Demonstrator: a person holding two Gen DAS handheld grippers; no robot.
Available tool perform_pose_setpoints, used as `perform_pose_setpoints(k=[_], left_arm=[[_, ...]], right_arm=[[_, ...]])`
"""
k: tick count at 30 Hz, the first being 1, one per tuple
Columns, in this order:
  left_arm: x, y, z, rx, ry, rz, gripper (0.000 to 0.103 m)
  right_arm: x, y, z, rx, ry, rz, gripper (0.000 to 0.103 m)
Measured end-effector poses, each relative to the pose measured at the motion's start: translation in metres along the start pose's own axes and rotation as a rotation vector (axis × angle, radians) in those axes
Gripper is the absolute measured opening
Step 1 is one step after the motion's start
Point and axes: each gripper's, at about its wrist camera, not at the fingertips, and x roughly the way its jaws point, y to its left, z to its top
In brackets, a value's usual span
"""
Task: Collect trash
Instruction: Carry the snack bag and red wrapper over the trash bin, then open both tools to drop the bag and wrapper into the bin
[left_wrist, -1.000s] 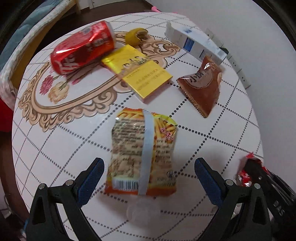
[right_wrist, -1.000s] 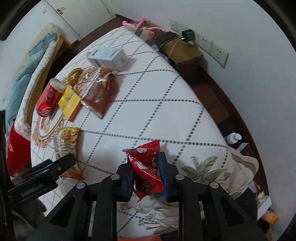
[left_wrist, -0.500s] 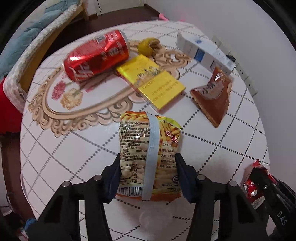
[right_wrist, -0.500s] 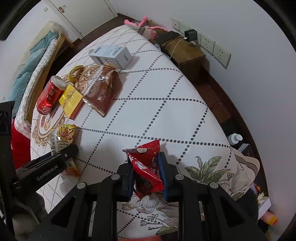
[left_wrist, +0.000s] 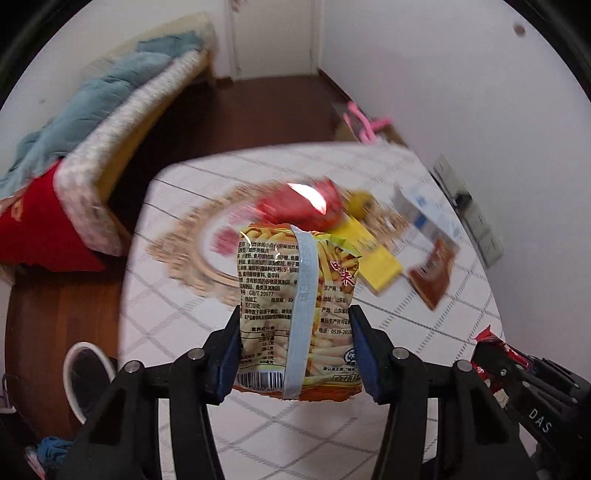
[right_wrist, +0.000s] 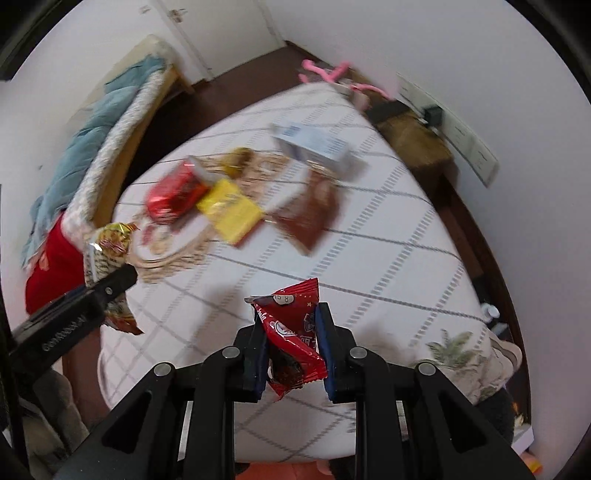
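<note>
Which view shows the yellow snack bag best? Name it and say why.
The left wrist view: the yellow snack bag fills its centre, sharp, printed back readable, clamped in the left gripper. The right wrist view shows it only edge-on at the left border, partly hidden by that gripper.

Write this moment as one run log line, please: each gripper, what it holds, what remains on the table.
left gripper: shut on snack bag | right gripper: shut on red wrapper | on table: red can, yellow pack, brown packet, white box

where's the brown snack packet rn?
The brown snack packet lies flat on the table, right of centre in the right wrist view, between the yellow box and the white carton.
</note>
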Motion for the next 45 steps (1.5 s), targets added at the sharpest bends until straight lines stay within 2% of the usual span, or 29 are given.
perform_pose_setpoints(k=[6,12,15,18,20,24,26,29,31,35,38,45], left_arm=[[-0.060,0.096,0.003,-0.100,-0.089,0.075,0.051],[-0.100,0.200,-0.025,-0.212,-0.122,0.197,0.051],[-0.105,0.261,-0.050,-0.290,-0.096,0.259,0.051],[-0.094,0.314,-0.076,-0.365,-0.037,0.297,0.051],[-0.085,0.344,-0.093,-0.401,-0.001,0.319,0.051],[-0.046,0.407,-0.138,-0.468,0.135,0.362,0.050],[-0.025,0.428,-0.154,-0.493,0.197,0.350,0.050],[0.018,0.465,-0.185,-0.538,0.327,0.314,0.050],[0.040,0.482,-0.201,-0.565,0.385,0.290,0.050],[0.075,0.506,-0.222,-0.618,0.495,0.176,0.051],[0.092,0.518,-0.227,-0.636,0.542,0.136,0.050],[0.101,0.532,-0.234,-0.677,0.580,0.044,0.051]], right_arm=[[-0.020,0.086,0.007,-0.141,-0.020,0.107,0.024],[-0.023,0.213,-0.007,-0.325,0.003,0.251,0.024],[-0.007,0.283,-0.027,-0.414,0.060,0.310,0.024],[0.022,0.352,-0.056,-0.511,0.139,0.338,0.024],[0.050,0.395,-0.078,-0.566,0.215,0.345,0.024],[0.105,0.466,-0.124,-0.687,0.328,0.312,0.024],[0.141,0.499,-0.152,-0.745,0.397,0.284,0.024],[0.190,0.532,-0.183,-0.799,0.479,0.238,0.024],[0.217,0.546,-0.199,-0.827,0.523,0.208,0.024],[0.270,0.564,-0.225,-0.845,0.619,0.149,0.024],[0.302,0.574,-0.239,-0.858,0.696,0.108,0.024],[0.344,0.584,-0.251,-0.903,0.763,0.027,0.024]])
